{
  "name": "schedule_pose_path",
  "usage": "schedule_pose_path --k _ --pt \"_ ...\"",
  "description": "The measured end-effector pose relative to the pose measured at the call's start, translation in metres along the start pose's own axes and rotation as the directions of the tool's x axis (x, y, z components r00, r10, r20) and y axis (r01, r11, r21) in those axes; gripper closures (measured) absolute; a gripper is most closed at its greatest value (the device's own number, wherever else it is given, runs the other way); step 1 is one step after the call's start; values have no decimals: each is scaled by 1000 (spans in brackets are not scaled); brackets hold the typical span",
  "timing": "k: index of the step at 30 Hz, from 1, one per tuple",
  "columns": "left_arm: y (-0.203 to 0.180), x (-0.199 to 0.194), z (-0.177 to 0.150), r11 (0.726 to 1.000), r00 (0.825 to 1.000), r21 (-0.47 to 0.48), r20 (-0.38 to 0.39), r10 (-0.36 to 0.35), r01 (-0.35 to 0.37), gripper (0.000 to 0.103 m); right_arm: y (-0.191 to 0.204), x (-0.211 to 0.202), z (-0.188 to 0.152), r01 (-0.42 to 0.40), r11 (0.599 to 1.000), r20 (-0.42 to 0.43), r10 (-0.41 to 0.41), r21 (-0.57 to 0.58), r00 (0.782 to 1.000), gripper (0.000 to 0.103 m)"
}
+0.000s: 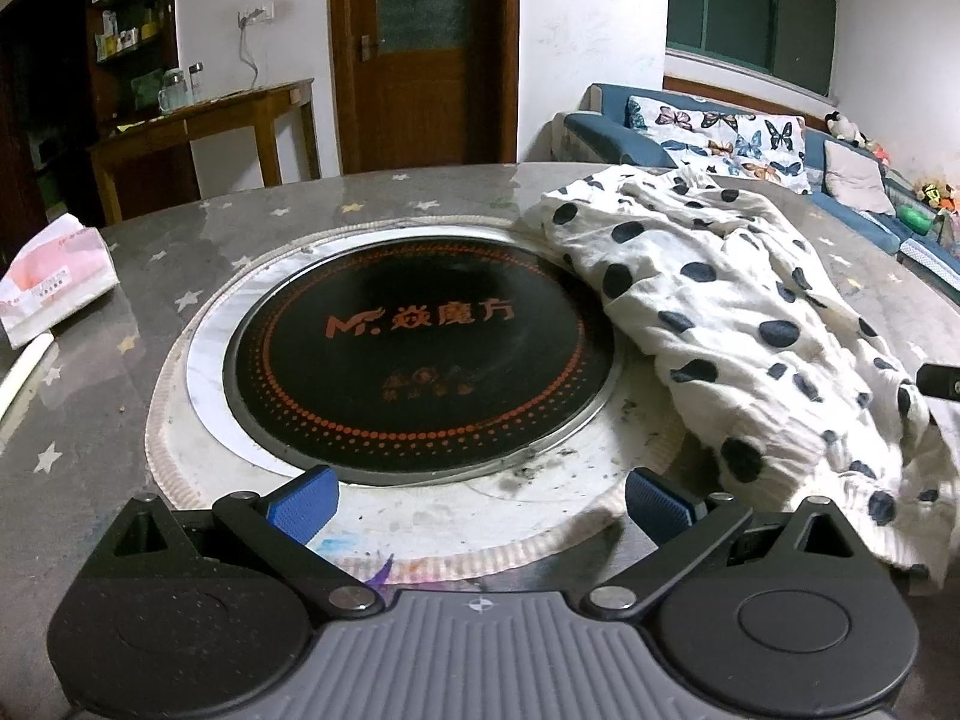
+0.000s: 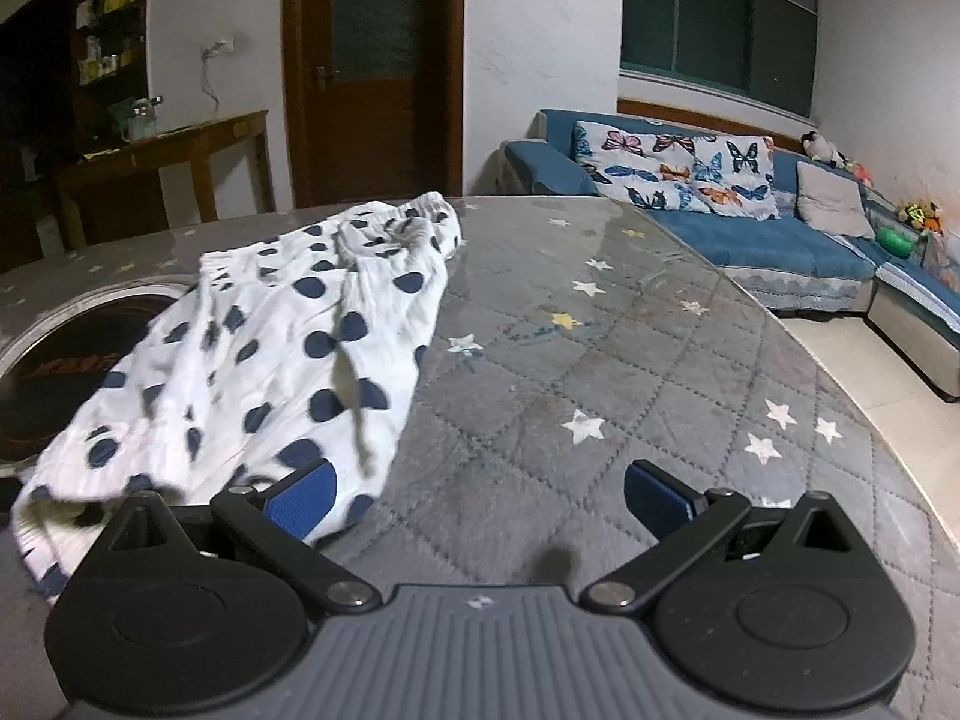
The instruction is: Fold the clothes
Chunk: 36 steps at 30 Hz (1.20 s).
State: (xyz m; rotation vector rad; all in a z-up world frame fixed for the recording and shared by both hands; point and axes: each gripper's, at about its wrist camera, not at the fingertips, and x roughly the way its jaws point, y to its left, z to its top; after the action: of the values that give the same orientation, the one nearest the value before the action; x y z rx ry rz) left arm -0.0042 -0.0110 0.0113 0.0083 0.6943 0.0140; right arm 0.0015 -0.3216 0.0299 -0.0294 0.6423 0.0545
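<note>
A white garment with dark blue polka dots (image 1: 738,312) lies crumpled on the round table, draped partly over the rim of the black cooktop. In the right wrist view the same garment (image 2: 270,348) spreads out to the left, its elastic waistband at the far end. My left gripper (image 1: 477,507) is open above the table's near edge, with the garment just to its right and nothing between its fingers. My right gripper (image 2: 477,498) is open too; its left pad (image 2: 303,498) sits over the garment's near hem, not closed on it.
A black round induction cooktop (image 1: 420,354) with orange lettering is set into the table (image 2: 600,360), which has a grey quilted star-pattern cover under glass. A tissue pack (image 1: 54,276) lies at the left. A blue sofa (image 2: 750,222), wooden door and side table stand behind.
</note>
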Motion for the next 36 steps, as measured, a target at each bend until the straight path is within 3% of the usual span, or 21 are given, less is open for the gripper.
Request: schedule_pose_path --k 18,36 --pt "-18 -29 0 1000 1000 0 18 -7 7 0 22 -43 -21 -119 993 3 119 -25 993 0" --pt "-33 -42 -8 1000 1000 2 20 -7 7 0 33 -57 -36 -156 987 -3 156 -50 988 0"
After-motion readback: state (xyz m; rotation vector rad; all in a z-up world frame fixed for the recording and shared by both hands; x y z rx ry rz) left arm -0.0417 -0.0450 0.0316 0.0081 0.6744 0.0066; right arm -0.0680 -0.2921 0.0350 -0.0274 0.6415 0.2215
